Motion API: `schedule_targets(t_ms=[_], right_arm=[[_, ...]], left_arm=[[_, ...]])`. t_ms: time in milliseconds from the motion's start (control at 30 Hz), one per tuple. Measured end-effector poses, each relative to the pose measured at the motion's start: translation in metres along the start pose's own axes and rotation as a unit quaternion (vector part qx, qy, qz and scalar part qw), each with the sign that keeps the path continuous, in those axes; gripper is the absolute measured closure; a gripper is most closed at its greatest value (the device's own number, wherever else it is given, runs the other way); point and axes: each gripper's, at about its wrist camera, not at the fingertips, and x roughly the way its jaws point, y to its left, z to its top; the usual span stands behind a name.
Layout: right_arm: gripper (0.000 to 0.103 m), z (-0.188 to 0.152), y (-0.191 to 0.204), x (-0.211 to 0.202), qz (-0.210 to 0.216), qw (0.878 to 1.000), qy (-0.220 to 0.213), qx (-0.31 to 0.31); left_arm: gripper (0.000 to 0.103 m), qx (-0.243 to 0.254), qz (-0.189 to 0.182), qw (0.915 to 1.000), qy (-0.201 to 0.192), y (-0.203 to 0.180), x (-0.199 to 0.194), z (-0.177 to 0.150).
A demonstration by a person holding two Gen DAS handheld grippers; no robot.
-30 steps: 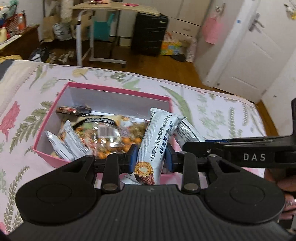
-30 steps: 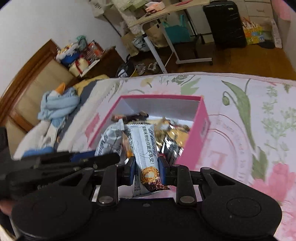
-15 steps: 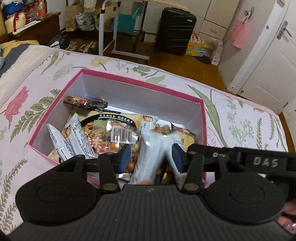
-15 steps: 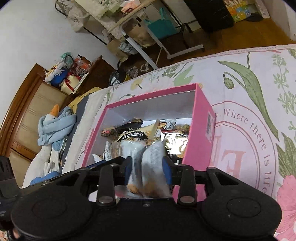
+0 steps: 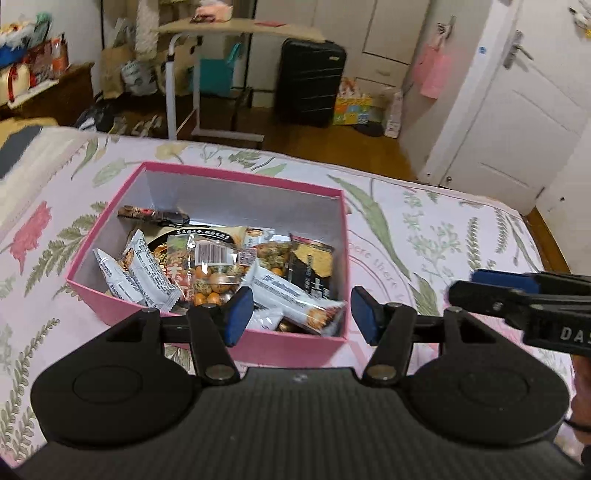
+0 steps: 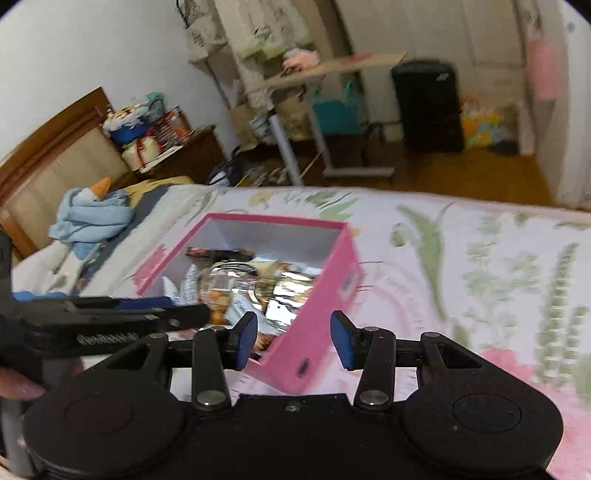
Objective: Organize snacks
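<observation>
A pink box (image 5: 295,345) sits on the flowered bedspread and holds several snack packs. A white snack bar (image 5: 291,295) lies at its near right corner, and two more white bars (image 5: 136,275) lie at its near left. My left gripper (image 5: 301,314) is open and empty above the box's near wall. My right gripper (image 6: 293,339) is open and empty over the box's (image 6: 314,343) near right corner. The right gripper also shows at the right of the left wrist view (image 5: 517,295).
The bedspread (image 5: 443,236) stretches right of the box to the bed's edge. A blue cloth (image 6: 90,218) lies near the headboard at left. Beyond the bed stand a desk (image 5: 236,29), a black suitcase (image 5: 310,81) and a white door (image 5: 517,122).
Both grippers let go of their white snack bars, which dropped into the box. Both opened wide and pulled back and up from the box.
</observation>
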Motion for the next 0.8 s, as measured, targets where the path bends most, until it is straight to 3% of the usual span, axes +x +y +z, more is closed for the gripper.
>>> schedule_targets(t_ms=[267,367,600,800], right_arm=[[0.053,-0.035,-0.004,-0.081,-0.069,0.997,-0.036,-0.014],[0.053,-0.046,-0.007,-0.099,-0.071,0.996,-0.050,-0.003],[0.053,-0.067,-0.006,-0.119,-0.104,0.992,-0.076,-0.002],[0.053,-0.079,-0.005,-0.130,-0.118,0.989,-0.089,0.007]], left_arm=[[0.041,0.055,-0.022,0.9980,-0.023,-0.033,-0.039,-0.018],[0.040,0.058,-0.031,0.9977,-0.016,-0.041,-0.041,-0.026],[0.040,0.082,-0.028,0.9963,-0.001,-0.054,-0.039,-0.040],[0.038,0.096,-0.020,0.9951,-0.017,-0.067,-0.046,-0.050]])
